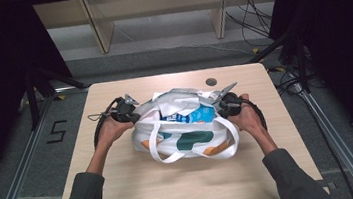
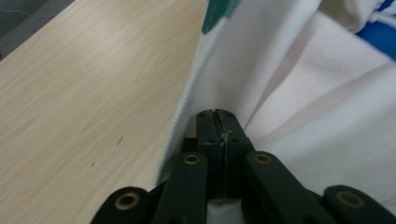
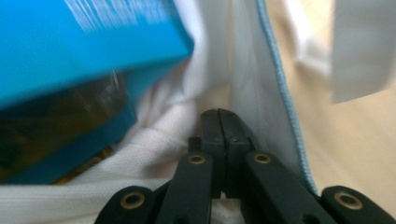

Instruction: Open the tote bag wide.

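A white tote bag with teal and orange shapes lies at the centre of the wooden bench, its two handles looping toward six o'clock. The left claw pinches the bag's cloth rim at nine o'clock, jaws closed tight on the fabric. The right claw is clamped on the rim at three o'clock. A blue box lies inside the open mouth.
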Demonstrator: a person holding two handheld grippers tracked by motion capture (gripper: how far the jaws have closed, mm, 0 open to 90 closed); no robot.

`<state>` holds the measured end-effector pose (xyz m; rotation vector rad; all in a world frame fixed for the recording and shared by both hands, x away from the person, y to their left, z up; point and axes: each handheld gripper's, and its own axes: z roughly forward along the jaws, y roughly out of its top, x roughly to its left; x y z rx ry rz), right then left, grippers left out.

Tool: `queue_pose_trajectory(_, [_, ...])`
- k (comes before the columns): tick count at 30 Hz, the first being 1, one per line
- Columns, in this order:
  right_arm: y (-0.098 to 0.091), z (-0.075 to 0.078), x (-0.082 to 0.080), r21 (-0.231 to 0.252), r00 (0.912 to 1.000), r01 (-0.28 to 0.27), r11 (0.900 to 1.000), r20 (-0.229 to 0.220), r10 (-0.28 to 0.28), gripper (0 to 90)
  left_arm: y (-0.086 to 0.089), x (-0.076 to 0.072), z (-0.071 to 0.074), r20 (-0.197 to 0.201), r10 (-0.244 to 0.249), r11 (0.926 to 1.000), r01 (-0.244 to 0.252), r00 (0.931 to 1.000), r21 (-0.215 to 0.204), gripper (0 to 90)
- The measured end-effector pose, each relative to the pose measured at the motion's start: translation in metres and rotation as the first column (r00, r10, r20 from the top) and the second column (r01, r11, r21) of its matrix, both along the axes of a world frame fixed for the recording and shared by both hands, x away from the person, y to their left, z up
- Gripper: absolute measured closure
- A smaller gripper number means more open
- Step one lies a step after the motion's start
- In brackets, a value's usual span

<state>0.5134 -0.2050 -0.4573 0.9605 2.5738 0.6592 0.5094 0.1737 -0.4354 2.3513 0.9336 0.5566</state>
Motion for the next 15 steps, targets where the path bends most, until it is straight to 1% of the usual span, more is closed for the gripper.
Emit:
queue_pose_trajectory(1, [0.000, 0.011, -0.003, 0.019, 0.9999, -0.001, 0.9998, 0.016, 0.000, 90.0, -0.001, -0.001, 0.005, 0.011, 0.000, 0.9992, 0.001, 0.9999, -0.041, 86.3])
queue_pose_trajectory(2, [-0.001, 0.021, -0.006, 0.045, 0.9990, -0.007, 0.9990, 0.044, 0.005, 90.0, -0.002, -0.003, 0.008, 0.015, 0.003, 0.9959, -0.002, 0.9999, -0.091, 85.9])
queue_pose_trajectory(3, [-0.001, 0.029, -0.009, 0.057, 0.9984, -0.013, 0.9983, 0.056, 0.010, 90.0, -0.004, -0.005, 0.013, 0.031, -0.013, 0.9930, 0.016, 0.9994, -0.117, 85.9])
queue_pose_trajectory(4, [0.000, 0.040, -0.012, 0.087, 0.9962, -0.048, 0.9950, 0.077, 0.041, 90.0, -0.007, -0.006, 0.017, 0.036, -0.017, 0.9916, 0.021, 0.9992, -0.127, 85.9])
queue_pose_trajectory(5, [0.002, 0.046, -0.017, 0.114, 0.9928, -0.044, 0.9925, 0.116, 0.031, 90.0, -0.012, -0.007, 0.023, 0.053, -0.048, 0.9903, 0.055, 0.9974, -0.128, 85.9])
queue_pose_trajectory(6, [0.006, 0.055, -0.023, 0.166, 0.9876, -0.073, 0.9835, 0.150, 0.048, 90.0, -0.017, -0.007, 0.024, 0.045, -0.058, 0.9876, 0.064, 0.9973, -0.144, 85.9])
queue_pose_trajectory(7, [0.010, 0.059, -0.027, 0.191, 0.9869, -0.083, 0.9780, 0.152, 0.054, 90.0, -0.023, -0.005, 0.025, 0.034, -0.075, 0.9843, 0.079, 0.9966, -0.158, 85.9])
queue_pose_trajectory(8, [0.017, 0.062, -0.032, 0.224, 0.9852, -0.117, 0.9676, 0.149, 0.085, 90.0, -0.031, -0.004, 0.023, 0.016, -0.076, 0.9824, 0.078, 0.9970, -0.170, 85.8])
queue_pose_trajectory(9, [0.025, 0.063, -0.036, 0.227, 0.9807, -0.157, 0.9612, 0.150, 0.125, 90.0, -0.038, -0.002, 0.020, 0.001, -0.082, 0.9829, 0.081, 0.9966, -0.165, 85.8])
queue_pose_trajectory(10, [0.044, 0.060, -0.045, 0.198, 0.9777, -0.188, 0.9621, 0.132, 0.164, 90.0, -0.044, 0.000, 0.018, -0.016, -0.093, 0.9842, 0.090, 0.9955, -0.153, 85.5])
queue_pose_trajectory(11, [0.044, 0.060, -0.045, 0.198, 0.9777, -0.188, 0.9621, 0.132, 0.164, 90.0, -0.049, 0.003, 0.015, -0.031, -0.100, 0.9853, 0.094, 0.9945, -0.143, 85.5])
queue_pose_trajectory(12, [0.052, 0.056, -0.047, 0.189, 0.9715, -0.219, 0.9574, 0.134, 0.196, 90.0, -0.054, 0.005, 0.013, -0.038, -0.096, 0.9872, 0.090, 0.9946, -0.131, 85.5])
queue_pose_trajectory(13, [0.059, 0.053, -0.049, 0.178, 0.9718, -0.224, 0.9582, 0.116, 0.205, 90.0, -0.057, 0.007, 0.011, -0.040, -0.088, 0.9899, 0.083, 0.9953, -0.115, 85.2])
queue_pose_trajectory(14, [0.066, 0.048, -0.049, 0.170, 0.9623, -0.264, 0.9495, 0.114, 0.247, 90.0, -0.059, 0.010, 0.012, -0.043, -0.084, 0.9906, 0.079, 0.9956, -0.112, 85.4])
queue_pose_trajectory(15, [0.072, 0.045, -0.052, 0.171, 0.9645, -0.261, 0.9502, 0.089, 0.249, 90.0, -0.060, 0.012, 0.013, -0.055, -0.081, 0.9910, 0.075, 0.9952, -0.111, 85.5])
